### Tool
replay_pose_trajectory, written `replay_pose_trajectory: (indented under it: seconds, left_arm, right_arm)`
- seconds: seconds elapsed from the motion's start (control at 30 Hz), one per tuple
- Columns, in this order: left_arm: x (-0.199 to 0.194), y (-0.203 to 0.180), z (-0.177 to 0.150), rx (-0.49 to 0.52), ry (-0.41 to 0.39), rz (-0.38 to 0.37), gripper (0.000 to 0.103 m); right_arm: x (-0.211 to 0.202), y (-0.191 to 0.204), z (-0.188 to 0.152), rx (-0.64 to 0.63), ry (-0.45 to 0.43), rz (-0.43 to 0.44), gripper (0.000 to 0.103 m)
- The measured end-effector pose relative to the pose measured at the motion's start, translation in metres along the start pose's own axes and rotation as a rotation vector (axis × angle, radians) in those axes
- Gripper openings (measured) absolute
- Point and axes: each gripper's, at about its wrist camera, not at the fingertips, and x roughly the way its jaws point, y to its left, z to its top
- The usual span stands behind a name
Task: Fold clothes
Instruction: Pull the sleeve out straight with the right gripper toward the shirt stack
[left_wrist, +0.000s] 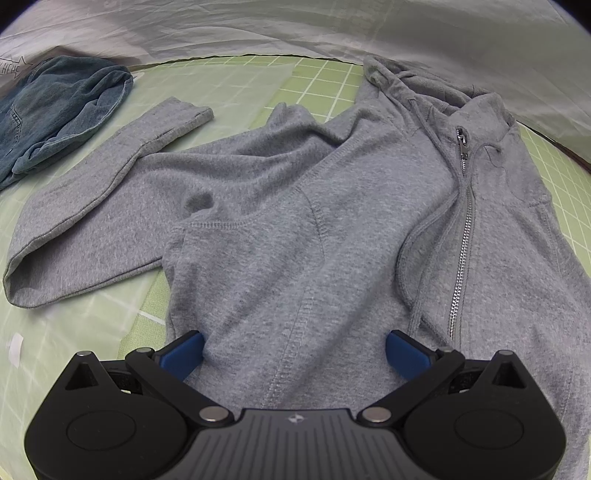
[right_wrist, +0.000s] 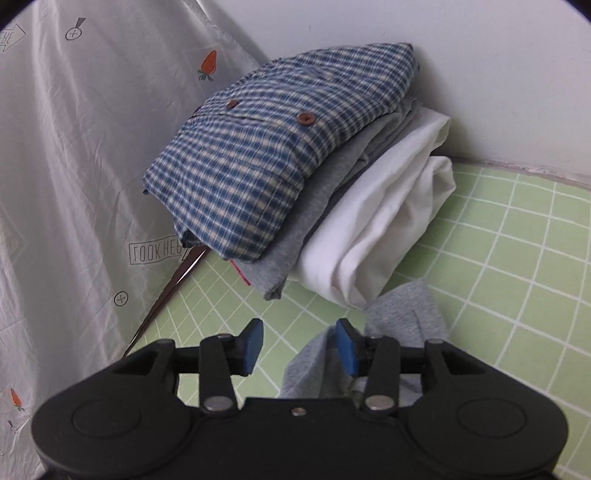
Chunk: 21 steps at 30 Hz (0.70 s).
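The left claw (left_wrist: 295, 350) stands spread wide over the near hem of the grey hoodie (left_wrist: 332, 221), pads apart, grasping nothing. The right claw (right_wrist: 300, 347) is also released; a grey sleeve end (right_wrist: 402, 317) lies slack beside its right pad. The hoodie sprawls zipped on the green tabletop (left_wrist: 314, 81), one sleeve flung left toward the denim garment (left_wrist: 55, 107). Risks: the loose sleeve could slip away, and a careless swing could topple the folded stack (right_wrist: 295, 166) just beyond.
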Motion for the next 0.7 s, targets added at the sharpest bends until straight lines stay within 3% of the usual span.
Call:
replay_pose_trajectory:
  seconds: [0.23, 0.5, 0.63, 0.7]
  left_arm:
    - [0.001, 0.000, 0.003, -0.004, 0.016, 0.003, 0.103]
    - [0.000, 0.001, 0.002, -0.004, 0.015, 0.002, 0.103]
    - [0.000, 0.000, 0.001, -0.006, 0.009, 0.003, 0.103]
    - [0.000, 0.001, 0.001, -0.006, 0.008, 0.003, 0.103]
  right_arm:
    - [-0.003, -0.039, -0.013, -0.003, 0.029, -0.155, 0.043]
    - [0.016, -0.049, -0.012, -0.019, 0.060, -0.175, 0.044]
    - [0.014, -0.049, -0.005, -0.074, 0.065, -0.156, 0.006]
    - [0.002, -0.051, 0.001, -0.069, 0.011, -0.177, 0.006]
